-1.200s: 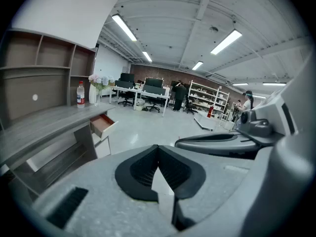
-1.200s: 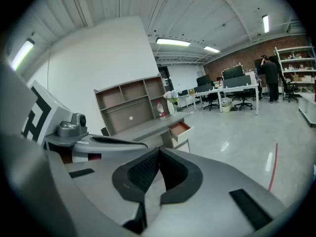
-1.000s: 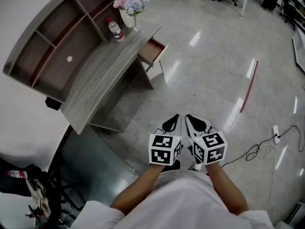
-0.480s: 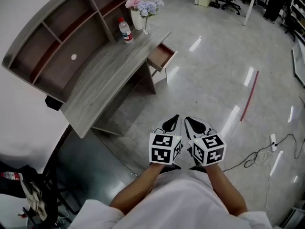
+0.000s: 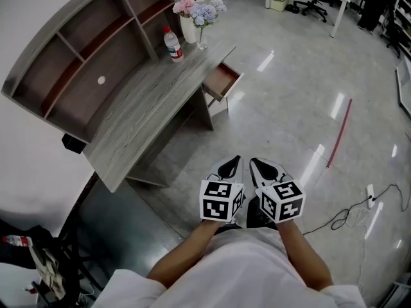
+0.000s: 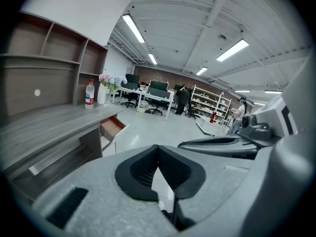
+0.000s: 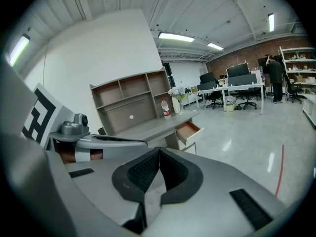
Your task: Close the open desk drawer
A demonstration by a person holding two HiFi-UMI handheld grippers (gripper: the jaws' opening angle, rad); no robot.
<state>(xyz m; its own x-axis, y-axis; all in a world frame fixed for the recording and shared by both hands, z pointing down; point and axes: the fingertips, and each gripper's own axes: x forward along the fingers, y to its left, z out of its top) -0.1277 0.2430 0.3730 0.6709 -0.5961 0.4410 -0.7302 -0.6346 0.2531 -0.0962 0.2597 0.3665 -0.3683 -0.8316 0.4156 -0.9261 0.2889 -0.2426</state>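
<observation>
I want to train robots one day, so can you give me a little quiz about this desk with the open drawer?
1. True or false: the desk drawer is pushed all the way in.
2. Which stands nearest the drawer's end of the desk? A) the water bottle B) the flower vases C) the shelf unit
3. Fill in: the jaws of the left gripper and the right gripper are both ____, with nothing between them.

Key: 1 false, it sticks out open. 2 B. 3 shut.
</observation>
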